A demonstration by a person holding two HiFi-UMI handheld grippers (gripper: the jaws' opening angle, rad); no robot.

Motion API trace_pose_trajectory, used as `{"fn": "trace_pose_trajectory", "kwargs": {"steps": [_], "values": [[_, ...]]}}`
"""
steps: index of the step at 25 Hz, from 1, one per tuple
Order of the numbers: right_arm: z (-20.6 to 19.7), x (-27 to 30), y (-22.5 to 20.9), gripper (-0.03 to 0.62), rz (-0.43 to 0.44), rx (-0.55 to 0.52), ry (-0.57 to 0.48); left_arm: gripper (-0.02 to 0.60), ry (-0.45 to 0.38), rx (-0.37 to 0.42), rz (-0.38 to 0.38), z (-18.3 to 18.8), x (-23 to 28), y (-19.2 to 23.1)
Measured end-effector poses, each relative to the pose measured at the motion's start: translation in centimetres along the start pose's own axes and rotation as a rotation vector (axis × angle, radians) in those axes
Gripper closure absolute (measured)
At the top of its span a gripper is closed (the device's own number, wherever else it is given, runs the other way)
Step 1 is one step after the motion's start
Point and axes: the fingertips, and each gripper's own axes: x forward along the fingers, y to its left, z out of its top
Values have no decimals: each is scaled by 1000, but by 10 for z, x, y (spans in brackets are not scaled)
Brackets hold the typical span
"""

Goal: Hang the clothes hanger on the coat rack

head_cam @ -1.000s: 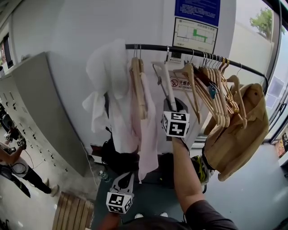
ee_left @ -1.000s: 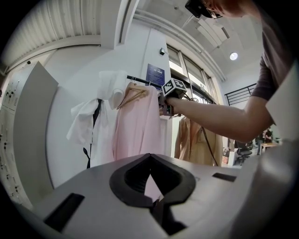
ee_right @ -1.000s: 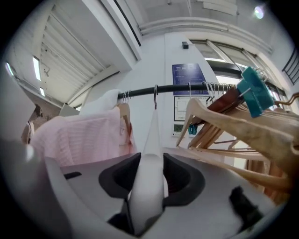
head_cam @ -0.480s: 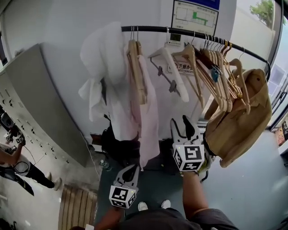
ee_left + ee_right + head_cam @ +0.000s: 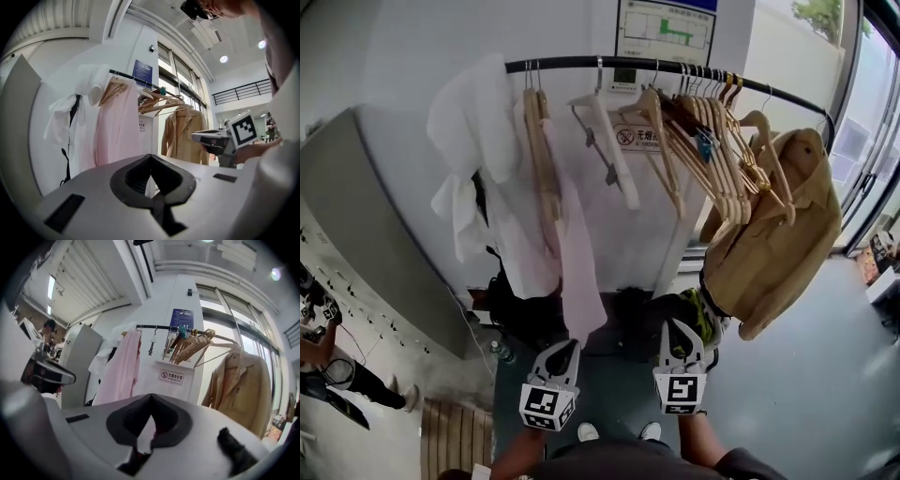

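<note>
We held both grippers low in front of us, above our shoes (image 5: 589,431) and the dark floor. The left gripper (image 5: 566,347) had its jaws together, the tips meeting with nothing between them, as its own view (image 5: 150,155) showed plainly. The right gripper (image 5: 682,326) sat just beside it, apart from it, and its jaws were also closed and empty in its own view (image 5: 151,394). From the left gripper view we could see the right gripper (image 5: 220,138) off to the side with its marker cube facing the camera.

Beyond the grippers hung the clothes. A long pink garment (image 5: 572,244) dropped from a wooden hanger, with a white garment (image 5: 473,122) bunched to its left. The white clothes hanger (image 5: 609,145), the one the task concerns, was hooked on the black rail of the coat rack (image 5: 572,63), tilted, between the pink garment and a packed bunch of bare wooden hangers (image 5: 703,141). No gripper touched it. At the right end of the rail a tan jacket (image 5: 778,234) hung lower than the rest.

To the left a grey cabinet (image 5: 366,225) stood near the white wall. Behind the rail, high on that wall, we saw a framed notice (image 5: 666,28).
</note>
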Motion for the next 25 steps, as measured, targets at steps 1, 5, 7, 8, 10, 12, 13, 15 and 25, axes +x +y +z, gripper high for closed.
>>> {"fn": "trace_pose_trajectory", "kwargs": {"steps": [1, 5, 7, 8, 10, 12, 13, 15, 25], "values": [[-2, -5, -1, 580, 8, 22, -2, 577, -7, -1, -1, 3, 6, -6], [-6, -22, -4, 580, 87, 126, -38, 577, -36, -11, -4, 14, 22, -32], [-6, -30, -13, 580, 90, 137, -59, 577, -41, -12, 2, 17, 25, -41], [-5, -34, -20, 580, 83, 138, -67, 577, -45, -15, 4, 18, 27, -46], [-6, -36, -38, 580, 56, 138, -65, 577, -55, -20, 8, 21, 32, -54], [-11, -36, -54, 580, 30, 145, -43, 577, -57, -23, 12, 22, 36, -63], [-13, -36, -60, 580, 24, 151, -32, 577, -57, -24, 14, 22, 37, -66], [-16, -37, -66, 580, 24, 161, -28, 577, -55, -23, 16, 22, 41, -73], [-21, -45, -75, 580, 37, 153, -30, 577, -59, -5, 7, 26, 52, -99]]}}
